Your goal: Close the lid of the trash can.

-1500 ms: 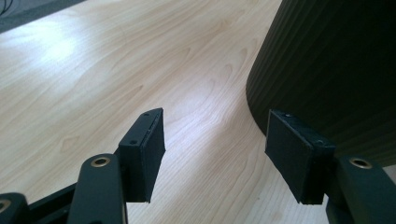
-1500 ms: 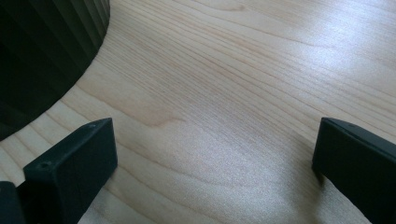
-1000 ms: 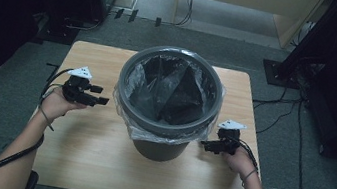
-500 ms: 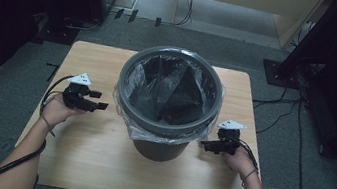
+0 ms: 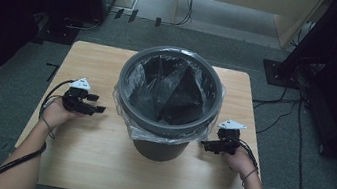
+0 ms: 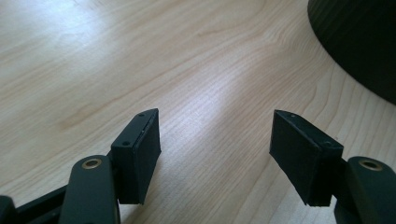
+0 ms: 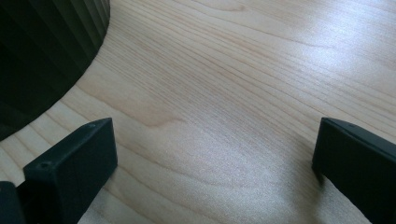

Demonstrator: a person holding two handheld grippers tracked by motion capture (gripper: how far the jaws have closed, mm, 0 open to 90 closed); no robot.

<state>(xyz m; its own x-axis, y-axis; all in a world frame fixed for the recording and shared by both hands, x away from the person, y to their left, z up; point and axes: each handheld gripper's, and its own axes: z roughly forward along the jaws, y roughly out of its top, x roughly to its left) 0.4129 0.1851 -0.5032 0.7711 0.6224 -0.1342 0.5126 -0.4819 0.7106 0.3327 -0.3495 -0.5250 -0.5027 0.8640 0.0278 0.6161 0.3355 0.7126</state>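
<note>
Since the earlier frame the left gripper [image 5: 95, 103] has come down from a raised position beside the bin to sit low over the wooden table [image 5: 85, 163]; the right gripper [image 5: 208, 145] has not shifted.

Near edge, high view: both forearms enter from the bottom and angle outward and forward. Left forearm runs up to the left hand [image 5: 56, 112], wrist roughly level, black cable looping beside it. The right hand [image 5: 239, 160] lies low on the table at the other side, cable trailing back along the forearm.

Left gripper: points inward toward the bin, grey three-cornered plate uppermost. Its own view shows the two jaws well apart with bare wood grain between them, nothing gripped. The dark curve of the bin wall [image 6: 359, 42] shows at upper right, ahead of the jaws and not touching them.

Right gripper: also points inward at the bin's lower wall, plate on top. Its own view shows the jaws spread wide, bare table between them, nothing held. The ribbed bin wall [image 7: 46, 51] sits at upper left, near but apart.

Middle of table: the grey waste bin [image 5: 156, 148] stands upright between the two grippers, lined with a clear plastic bag [image 5: 124, 103] folded over the rim.

Beyond: grey floor, dark equipment stands either side.
</note>
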